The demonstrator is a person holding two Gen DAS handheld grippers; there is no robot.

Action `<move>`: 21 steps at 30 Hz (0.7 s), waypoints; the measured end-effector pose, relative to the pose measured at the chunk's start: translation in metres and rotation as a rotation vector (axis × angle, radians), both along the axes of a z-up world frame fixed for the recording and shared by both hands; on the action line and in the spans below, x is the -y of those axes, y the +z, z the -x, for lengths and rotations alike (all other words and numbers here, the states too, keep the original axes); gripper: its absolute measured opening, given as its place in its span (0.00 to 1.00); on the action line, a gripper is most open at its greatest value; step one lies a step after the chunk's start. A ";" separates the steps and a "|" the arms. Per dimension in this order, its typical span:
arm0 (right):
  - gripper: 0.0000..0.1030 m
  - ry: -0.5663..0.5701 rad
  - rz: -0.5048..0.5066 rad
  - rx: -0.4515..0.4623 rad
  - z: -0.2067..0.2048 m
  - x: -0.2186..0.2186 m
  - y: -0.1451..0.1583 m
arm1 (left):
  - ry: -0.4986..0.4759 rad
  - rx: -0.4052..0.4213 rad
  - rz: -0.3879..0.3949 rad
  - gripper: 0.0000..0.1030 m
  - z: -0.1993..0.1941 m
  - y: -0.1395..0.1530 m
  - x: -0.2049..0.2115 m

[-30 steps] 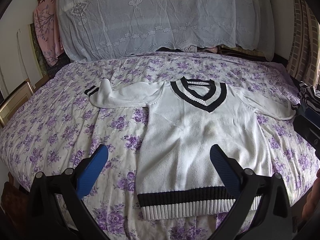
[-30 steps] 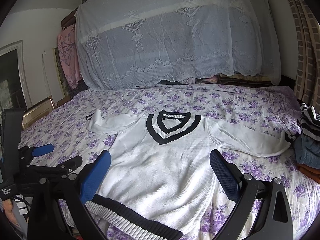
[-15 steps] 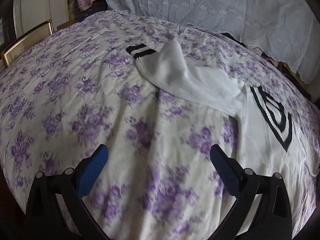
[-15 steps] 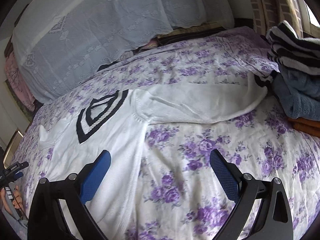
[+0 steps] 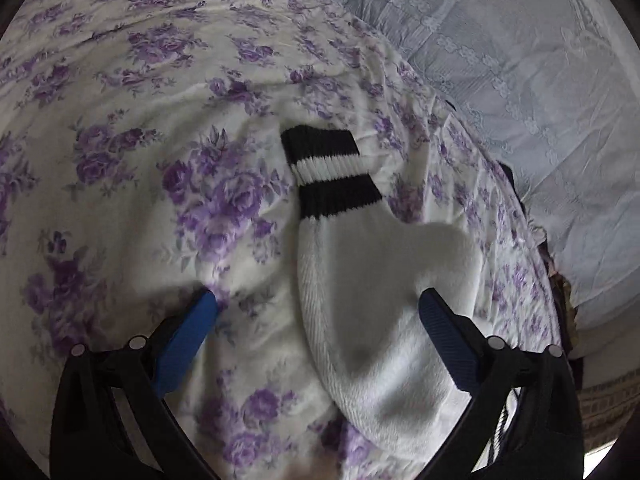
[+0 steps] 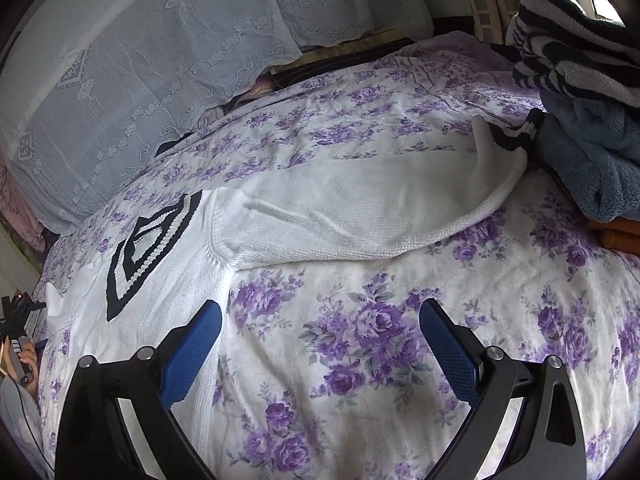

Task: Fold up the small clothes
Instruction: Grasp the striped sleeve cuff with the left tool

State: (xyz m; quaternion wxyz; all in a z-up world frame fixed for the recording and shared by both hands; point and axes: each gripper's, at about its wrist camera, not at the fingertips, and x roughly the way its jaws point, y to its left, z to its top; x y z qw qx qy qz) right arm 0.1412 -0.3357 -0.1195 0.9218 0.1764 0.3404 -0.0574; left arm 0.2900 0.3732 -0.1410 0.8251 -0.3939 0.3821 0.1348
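Since half a second ago, we bring left gripper (image 5: 318,306) in close over sweater's sleeve (image 5: 372,300), striped cuff (image 5: 330,176) now just ahead; jaws apart, straddling sleeve, nothing clamped. Right gripper (image 6: 320,316) hangs over floral bedspread (image 6: 360,360) beside sweater (image 6: 160,280), jaws apart, empty. Sweater lies flat on bed, V-neck (image 6: 154,240) up, other sleeve (image 6: 360,208) stretched toward folded clothes pile (image 6: 588,92). Lace cover (image 6: 140,48) behind.

Both wrist cameras look down close over the bed (image 6: 360,360), each facing one sleeve of the shared sweater (image 6: 168,280).
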 end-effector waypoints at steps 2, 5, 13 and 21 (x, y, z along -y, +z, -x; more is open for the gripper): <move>0.97 0.001 -0.003 -0.018 -0.004 0.000 -0.006 | 0.004 0.048 0.022 0.95 -0.005 -0.001 -0.006; 0.97 0.000 -0.009 -0.042 -0.009 0.001 -0.012 | -0.017 0.088 0.042 0.73 -0.016 -0.004 -0.009; 0.97 -0.008 0.004 -0.041 -0.009 0.000 -0.013 | -0.077 0.153 0.167 0.09 -0.018 -0.017 -0.021; 0.97 -0.028 -0.038 -0.015 -0.005 0.009 -0.013 | 0.075 0.204 -0.028 0.15 0.072 0.028 -0.030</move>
